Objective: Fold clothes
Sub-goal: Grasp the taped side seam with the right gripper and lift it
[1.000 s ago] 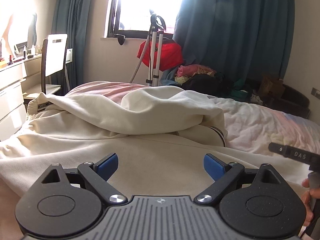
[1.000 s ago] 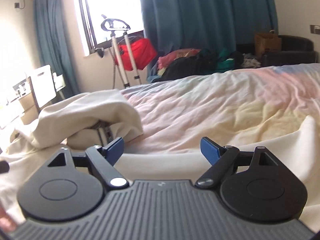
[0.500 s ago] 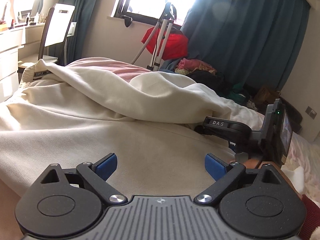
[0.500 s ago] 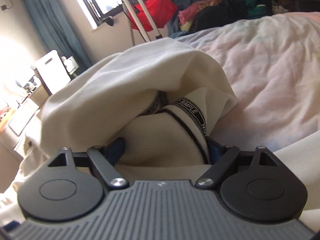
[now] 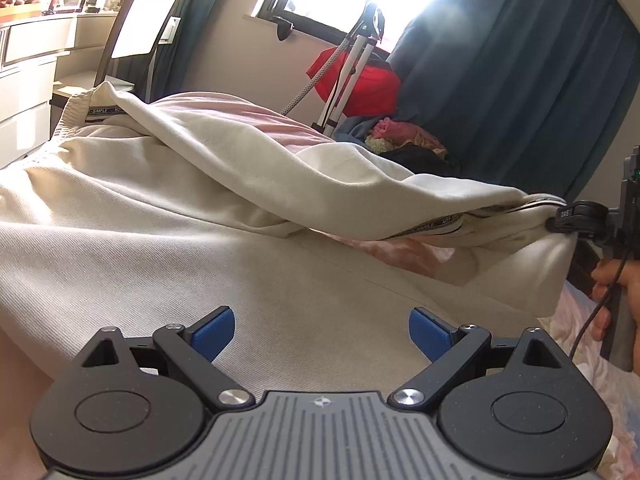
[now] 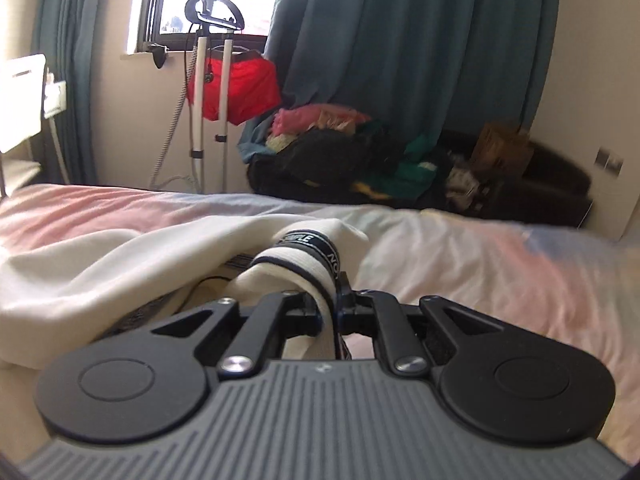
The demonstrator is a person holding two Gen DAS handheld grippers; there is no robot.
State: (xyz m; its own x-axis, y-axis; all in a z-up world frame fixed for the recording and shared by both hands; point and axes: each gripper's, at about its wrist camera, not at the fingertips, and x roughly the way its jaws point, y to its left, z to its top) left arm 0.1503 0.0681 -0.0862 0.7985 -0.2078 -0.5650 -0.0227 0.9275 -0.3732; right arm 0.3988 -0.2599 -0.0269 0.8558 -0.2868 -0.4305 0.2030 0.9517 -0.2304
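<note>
A cream garment point(image 5: 168, 208) with a black-and-white lettered band lies spread on the bed. My left gripper point(image 5: 320, 330) is open and empty, low over the flat cream cloth. My right gripper point(image 6: 330, 312) is shut on the garment's banded edge point(image 6: 316, 248) and holds it lifted off the bed. In the left wrist view the right gripper point(image 5: 576, 218) is at the far right, pulling that edge out so the cloth hangs in a stretched fold.
The bed has a pink and white cover point(image 6: 480, 264). Behind it stand a garment steamer pole point(image 6: 212, 92) with a red item, a pile of clothes point(image 6: 340, 148) on a dark sofa, and teal curtains point(image 6: 400, 60). A desk and chair point(image 5: 136, 36) are at the left.
My right gripper closed on the banded edge and pulled it up and to the right, stretching the fold. My left gripper stayed open over the cloth.
</note>
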